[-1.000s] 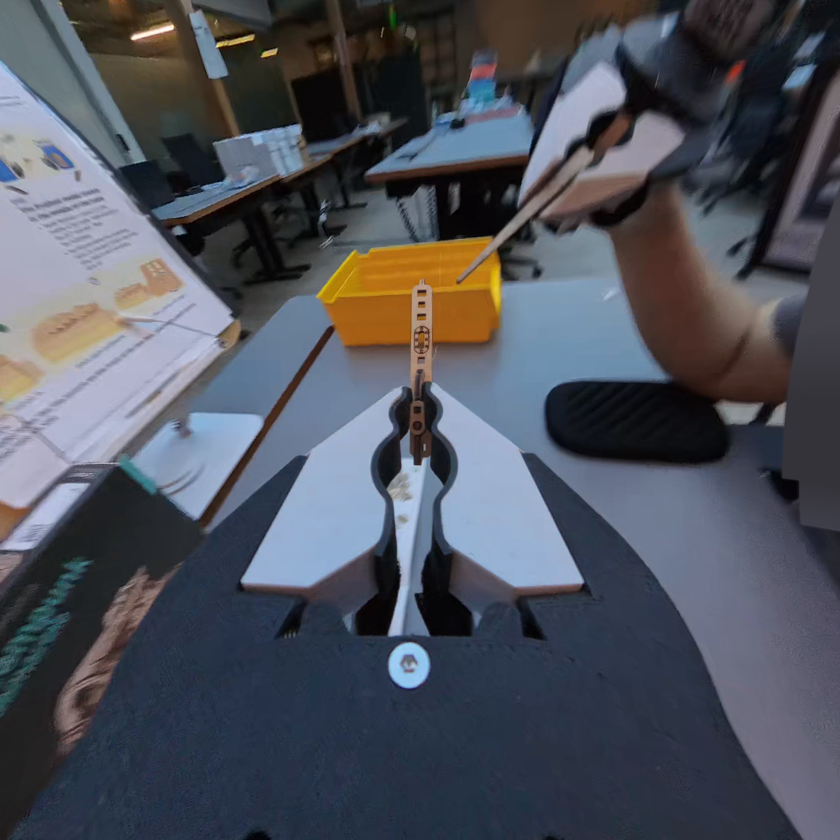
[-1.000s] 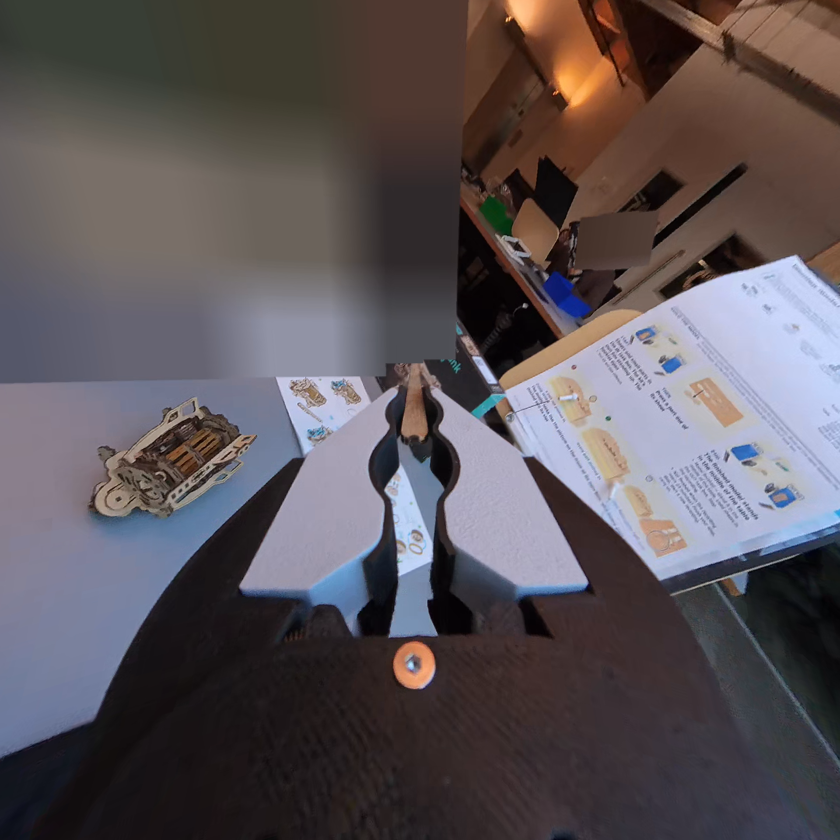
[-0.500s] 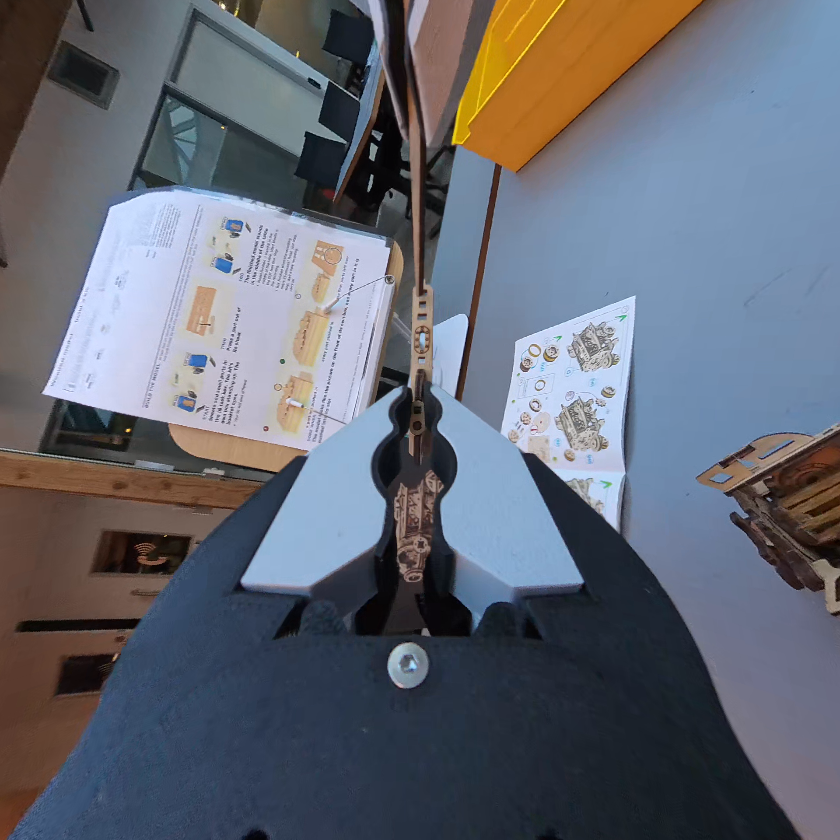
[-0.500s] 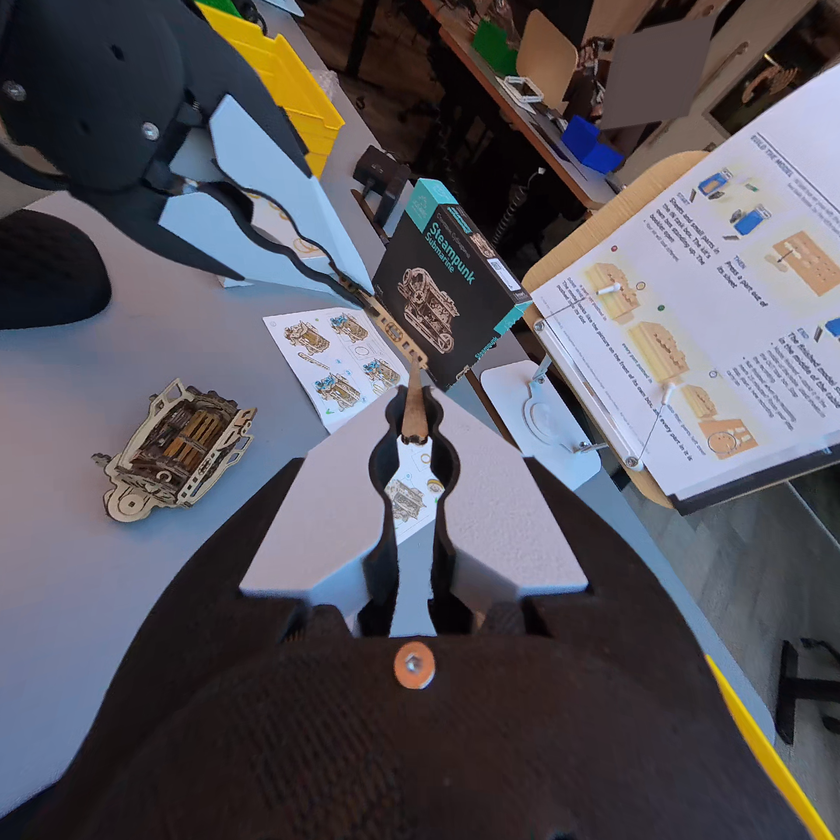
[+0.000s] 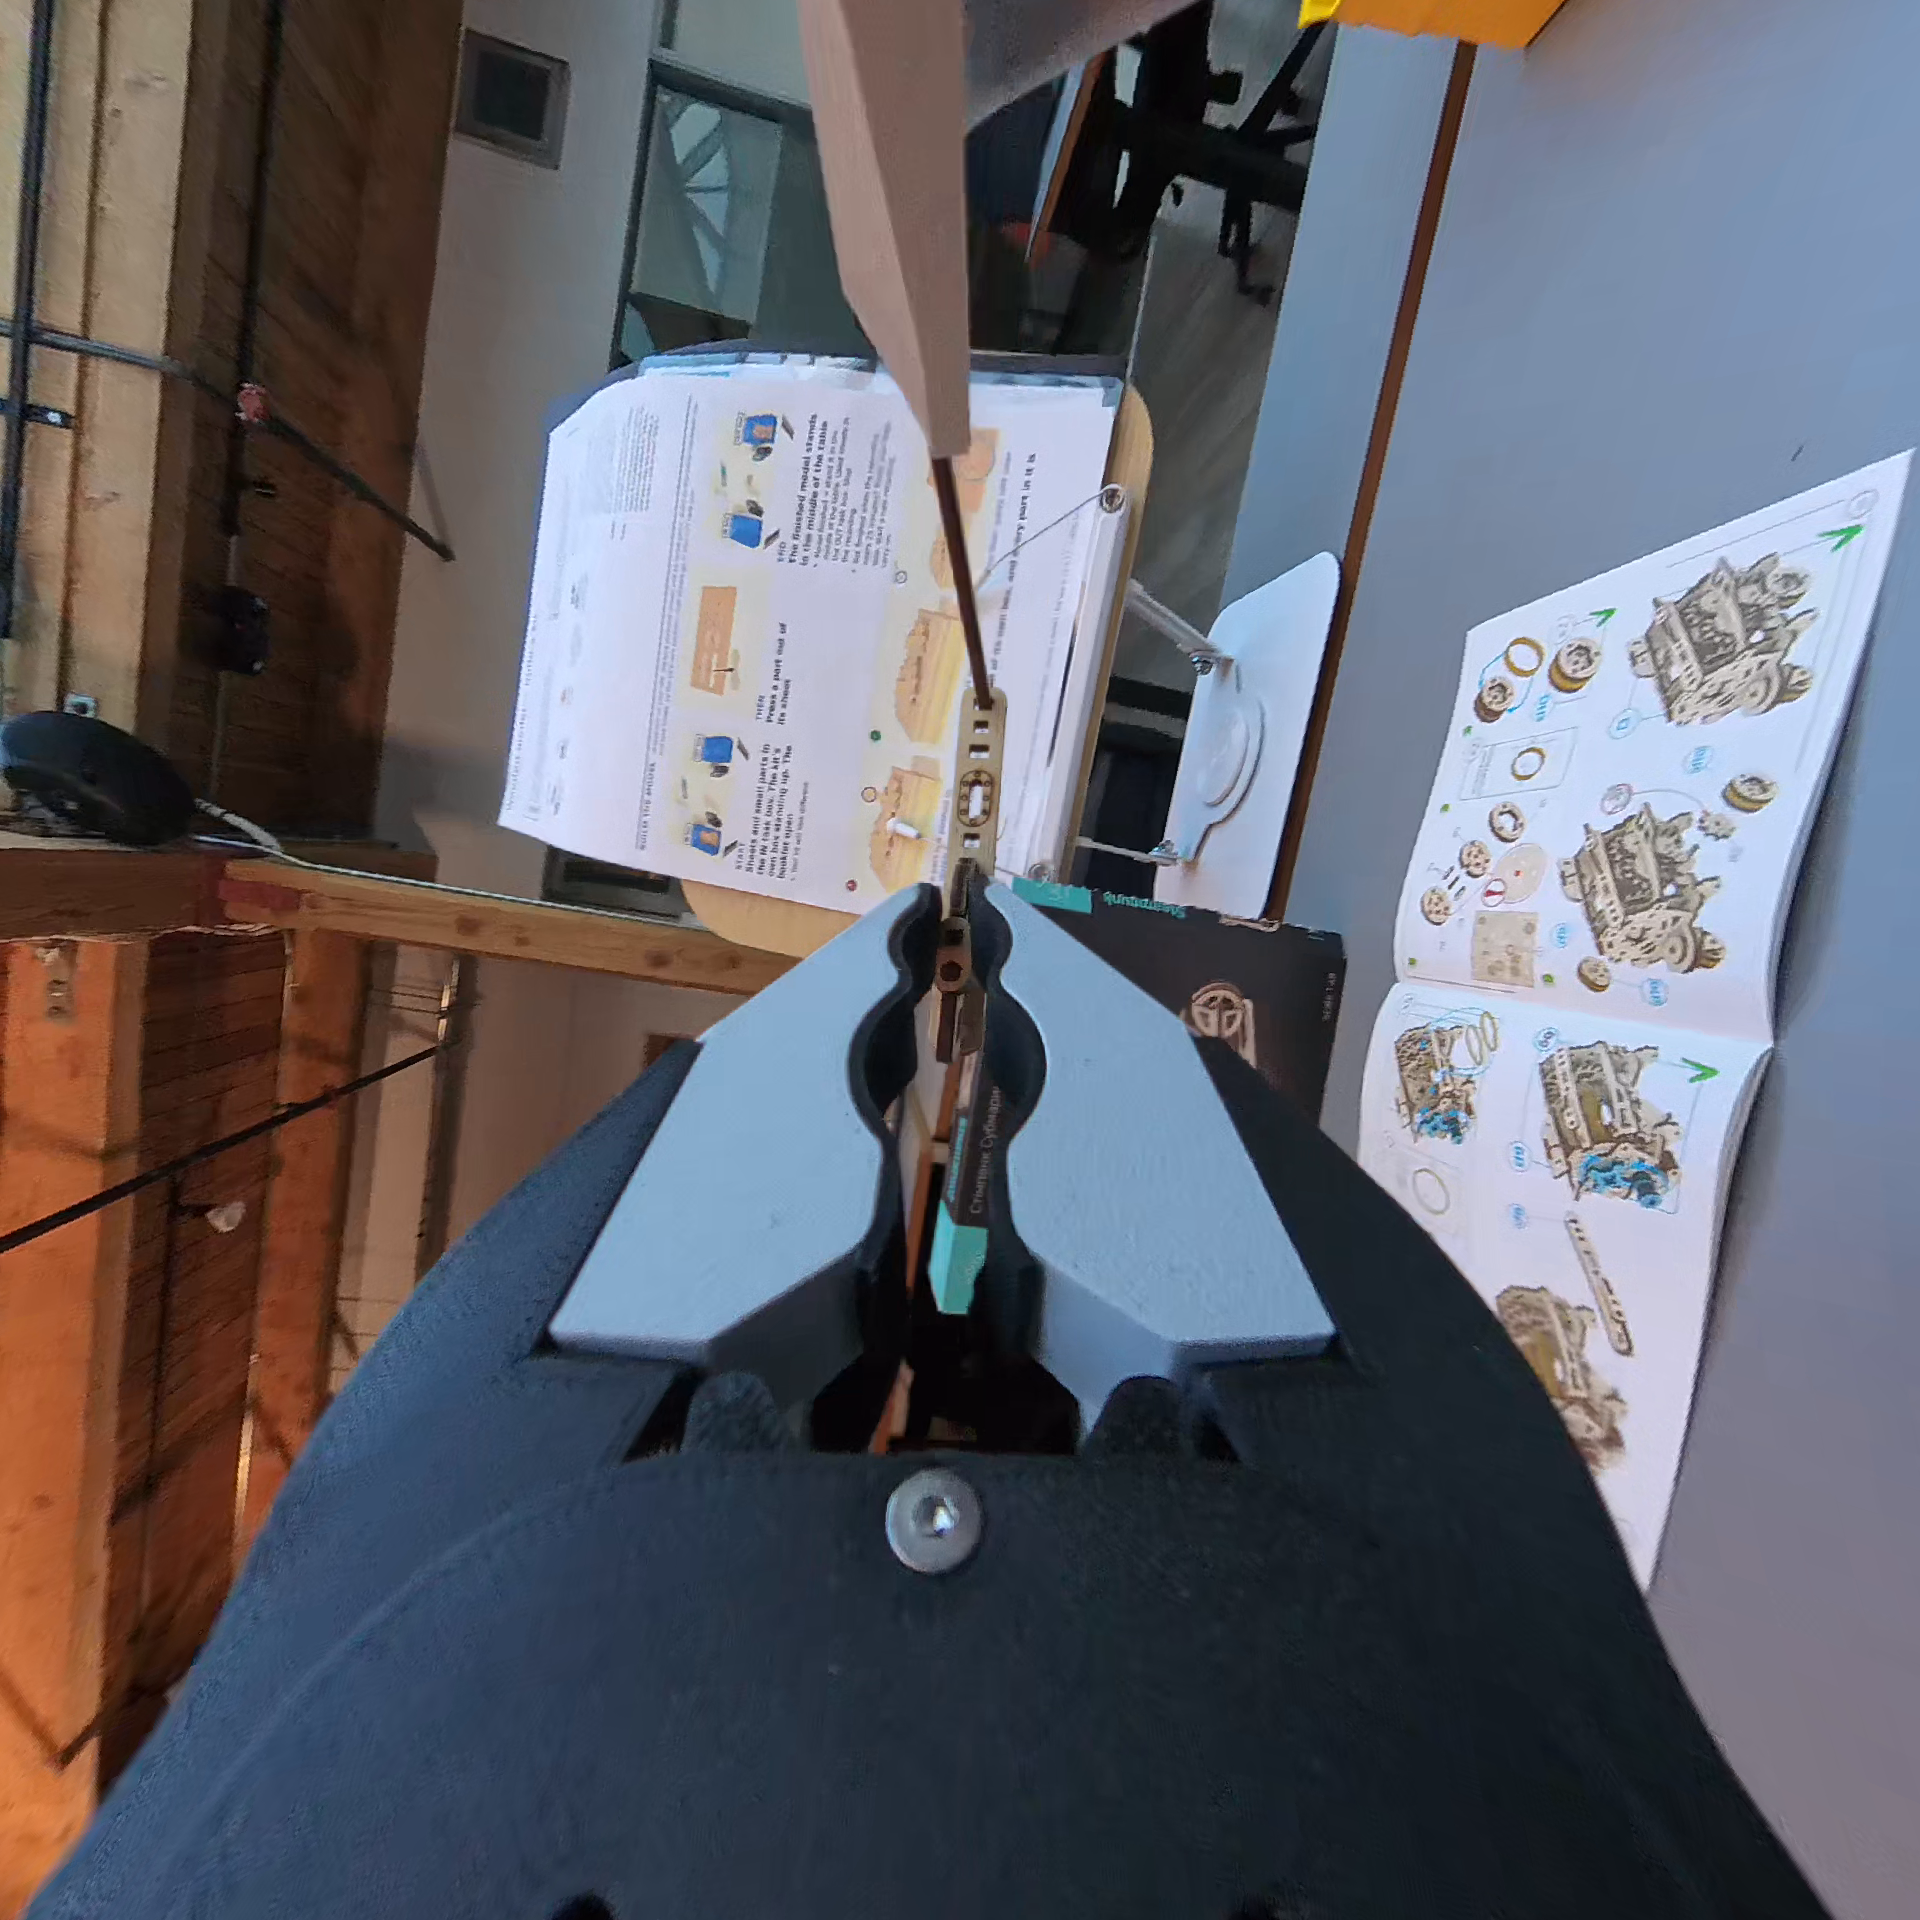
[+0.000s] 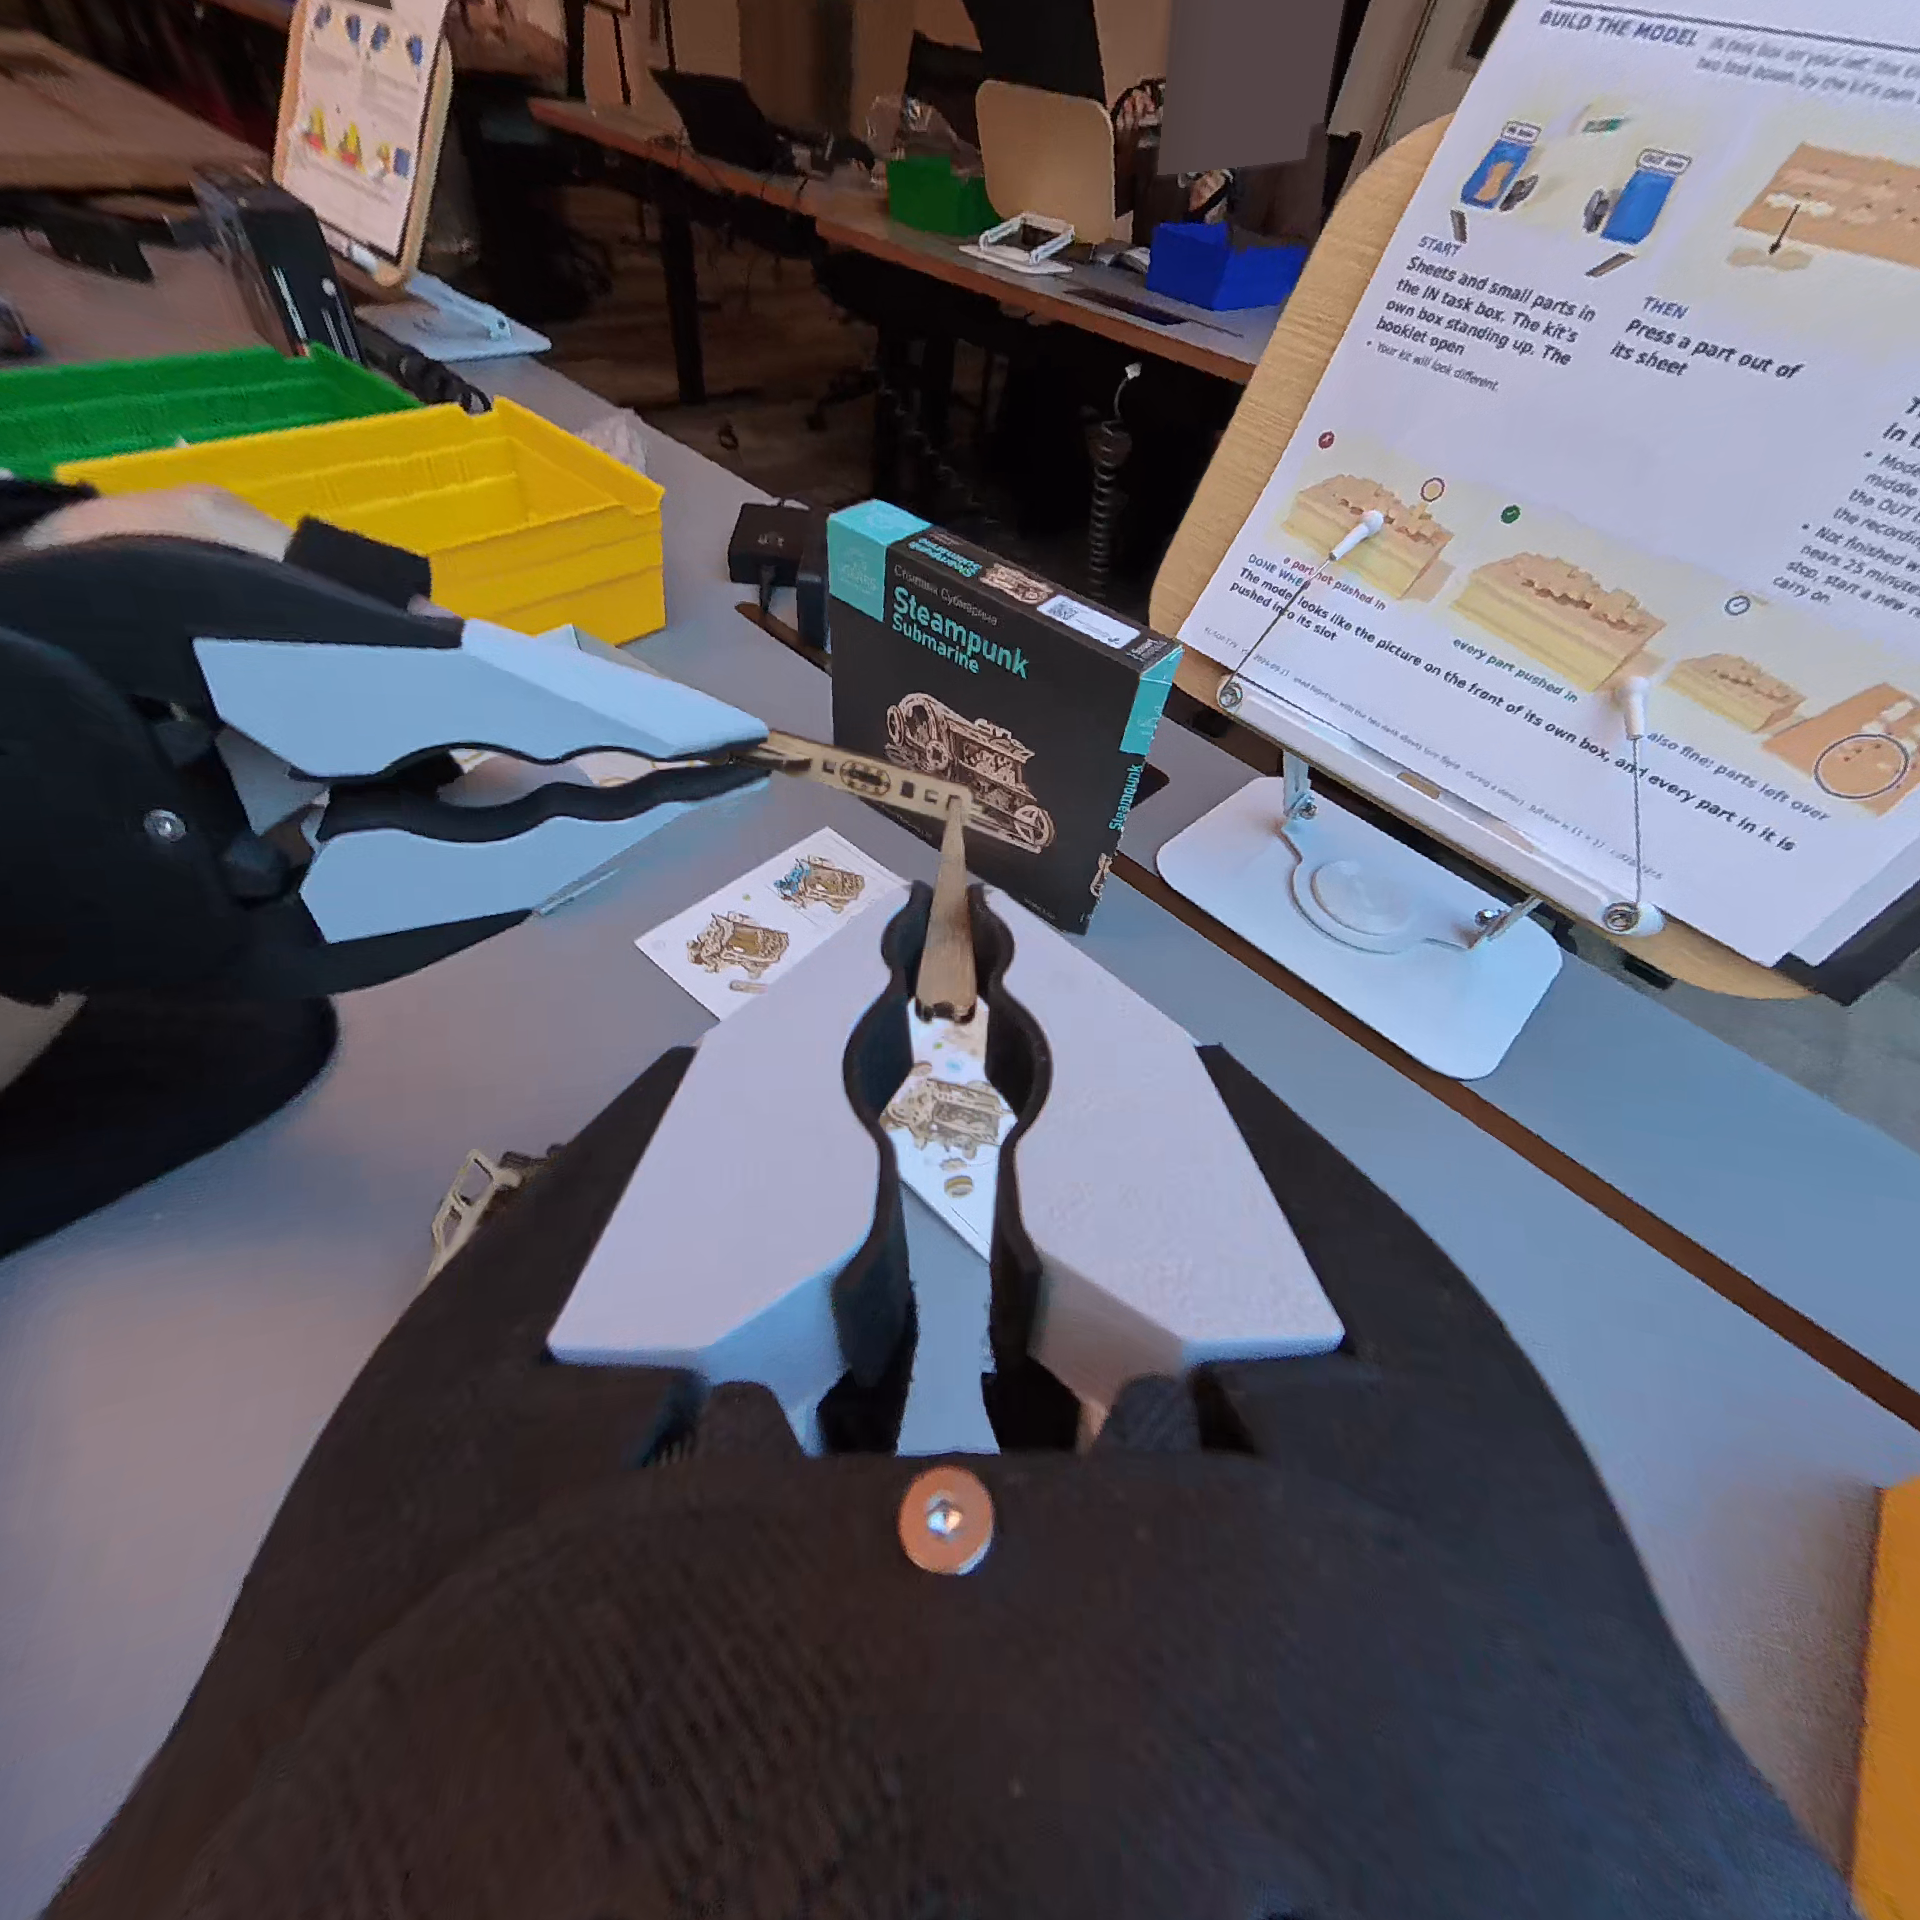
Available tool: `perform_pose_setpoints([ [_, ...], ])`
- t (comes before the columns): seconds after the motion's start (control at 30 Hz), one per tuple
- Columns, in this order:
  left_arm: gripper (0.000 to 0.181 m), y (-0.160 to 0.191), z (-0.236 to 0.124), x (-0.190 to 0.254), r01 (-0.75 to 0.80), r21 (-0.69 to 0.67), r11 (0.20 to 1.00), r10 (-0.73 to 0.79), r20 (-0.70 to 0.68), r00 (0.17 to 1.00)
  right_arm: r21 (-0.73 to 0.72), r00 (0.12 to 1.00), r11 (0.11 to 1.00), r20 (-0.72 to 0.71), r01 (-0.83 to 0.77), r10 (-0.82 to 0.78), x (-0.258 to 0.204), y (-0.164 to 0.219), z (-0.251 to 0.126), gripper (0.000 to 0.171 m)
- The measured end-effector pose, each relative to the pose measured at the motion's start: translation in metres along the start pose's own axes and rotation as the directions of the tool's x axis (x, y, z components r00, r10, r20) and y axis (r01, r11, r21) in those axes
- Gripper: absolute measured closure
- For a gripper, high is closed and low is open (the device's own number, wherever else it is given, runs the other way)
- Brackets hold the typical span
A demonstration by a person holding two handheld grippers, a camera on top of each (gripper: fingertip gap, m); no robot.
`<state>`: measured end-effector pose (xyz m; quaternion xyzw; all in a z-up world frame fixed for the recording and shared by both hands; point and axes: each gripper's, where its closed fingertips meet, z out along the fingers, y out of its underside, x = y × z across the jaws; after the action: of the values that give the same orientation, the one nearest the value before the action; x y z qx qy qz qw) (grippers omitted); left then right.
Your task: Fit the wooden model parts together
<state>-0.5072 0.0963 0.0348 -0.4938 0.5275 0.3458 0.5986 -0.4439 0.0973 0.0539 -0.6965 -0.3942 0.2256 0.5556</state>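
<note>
My left gripper (image 5: 961,896) is shut on a thin slotted wooden strip (image 5: 977,790) that sticks out past its tips. In the right wrist view the left gripper (image 6: 753,764) comes in from the left and holds the strip (image 6: 883,779) level above the table. My right gripper (image 6: 945,896) is shut on a pointed wooden stick (image 6: 948,935). The stick's tip meets the far end of the strip. In the left wrist view the stick (image 5: 961,582) comes down from a right gripper finger (image 5: 894,208) to the strip's end.
A dark kit box (image 6: 997,717) stands behind the strip, with an open booklet (image 5: 1621,883) flat on the grey table. An instruction sheet on a stand (image 6: 1610,520) is at the right. Yellow (image 6: 468,520) and green (image 6: 156,395) bins sit at the back left. A part-built wooden model (image 6: 478,1195) peeks out beside my right gripper. The left gripper's tips are roughly 7 cm from the right gripper's.
Both grippers have come together over the table. The left gripper has rolled onto its side with the strip. The stick's tip has moved from apart to the strip's far end.
</note>
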Motion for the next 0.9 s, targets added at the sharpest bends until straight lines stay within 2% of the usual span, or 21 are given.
perform_pose_setpoints([
  [0.03, 0.178, 0.0, 0.0, -0.001, -0.031, -0.014, 0.999, 0.031, 0.023, 0.999, 0.02, 0.999, 0.999, 0.007, -0.034, 0.034, 0.001, -0.002, 0.001, 0.166],
  [0.2, 0.179, -0.006, 0.0, -0.004, -0.131, -0.024, 0.991, 0.133, 0.132, 0.982, 0.17, 0.994, 0.979, 0.029, -0.112, 0.109, 0.001, -0.013, 0.007, 0.166],
  [0.33, 0.179, -0.007, 0.0, -0.01, -0.114, -0.036, 0.993, 0.118, 0.176, 0.977, 0.251, 1.0, 0.968, 0.0, 0.022, -0.023, -0.014, -0.017, 0.014, 0.166],
  [0.43, 0.181, -0.005, 0.0, -0.009, -0.116, -0.036, 0.993, 0.12, 0.168, 0.978, 0.237, 0.989, 0.962, -0.078, 0.139, -0.124, -0.015, -0.014, 0.018, 0.166],
  [0.57, 0.181, -0.001, 0.0, -0.01, -0.12, -0.029, 0.992, 0.123, 0.166, 0.978, 0.268, 0.988, 0.953, -0.09, 0.145, -0.125, -0.009, -0.026, 0.002, 0.166],
  [0.67, 0.181, 0.014, 0.003, -0.008, -0.059, -0.05, 0.997, 0.064, 0.111, 0.992, 0.233, 0.987, 0.964, -0.118, 0.131, -0.105, 0.013, -0.026, -0.01, 0.166],
  [0.77, 0.181, 0.034, 0.004, -0.011, 0.071, -0.057, 0.996, -0.069, 0.036, 0.997, 0.154, 0.996, 0.986, -0.06, 0.071, -0.063, 0.025, -0.009, -0.009, 0.166],
  [0.83, 0.181, 0.048, 0.003, 0.007, 0.248, -0.065, 0.966, -0.256, -0.177, 0.95, 0.112, 0.998, 0.992, 0.037, 0.054, -0.058, 0.018, 0.01, -0.007, 0.166],
  [0.9, 0.178, 0.056, -0.006, 0.03, 0.433, -0.086, 0.898, -0.428, -0.402, 0.809, 0.035, 0.985, 0.998, 0.162, 0.052, -0.057, 0.002, 0.043, -0.002, 0.166],
])
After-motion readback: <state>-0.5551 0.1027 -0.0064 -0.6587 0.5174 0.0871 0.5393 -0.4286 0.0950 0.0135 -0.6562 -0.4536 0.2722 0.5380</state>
